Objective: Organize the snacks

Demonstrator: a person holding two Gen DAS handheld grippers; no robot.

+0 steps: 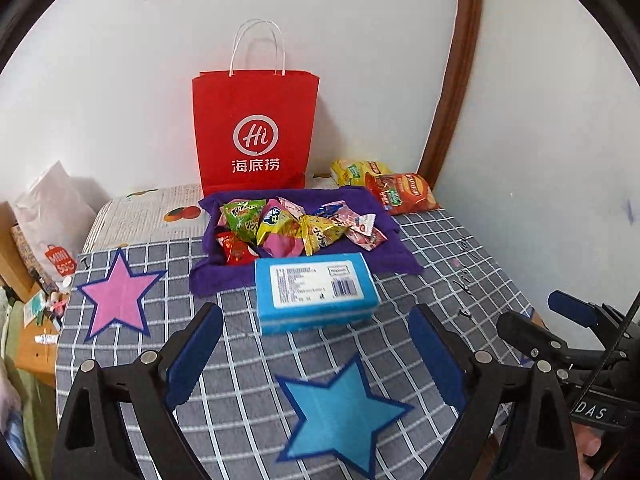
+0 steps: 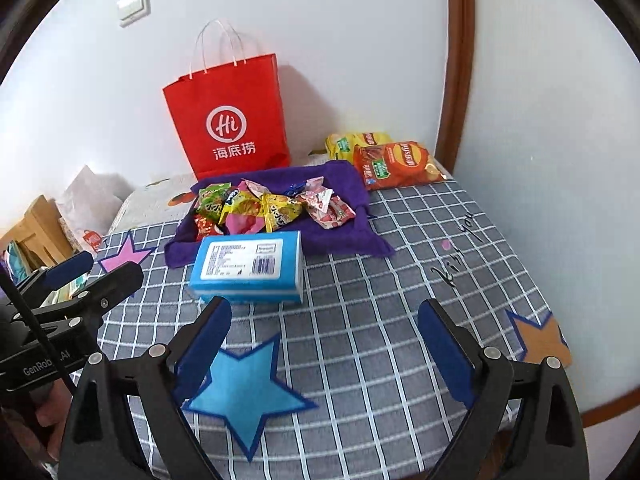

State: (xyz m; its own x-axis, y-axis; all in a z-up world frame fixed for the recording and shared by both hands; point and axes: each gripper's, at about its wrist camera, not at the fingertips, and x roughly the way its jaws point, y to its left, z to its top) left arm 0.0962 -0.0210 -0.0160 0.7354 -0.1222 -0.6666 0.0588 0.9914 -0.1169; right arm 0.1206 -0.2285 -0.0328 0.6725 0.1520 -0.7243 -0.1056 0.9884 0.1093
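Item: my left gripper and my right gripper, both with jaws spread wide and empty, held low over the near part of the desk with its grey checked cloth. Item: small foil and plastic snack packets, heaped loose on a purple cloth at mid-desk. Item: flat blue rectangular box with a white barcode label, lying just near of the heap, touching the purple cloth's near edge. Item: two crisp bags, yellow and orange-red, lying far right by the wall. Item: upright red paper carrier bag with white handles, far centre; its inside is hidden. The layout fits either sorting still ahead or a finished arrangement. Handling note: any packet I take should be pinched at a crimped seam, one at a time, lightly; the box across its shorter width.
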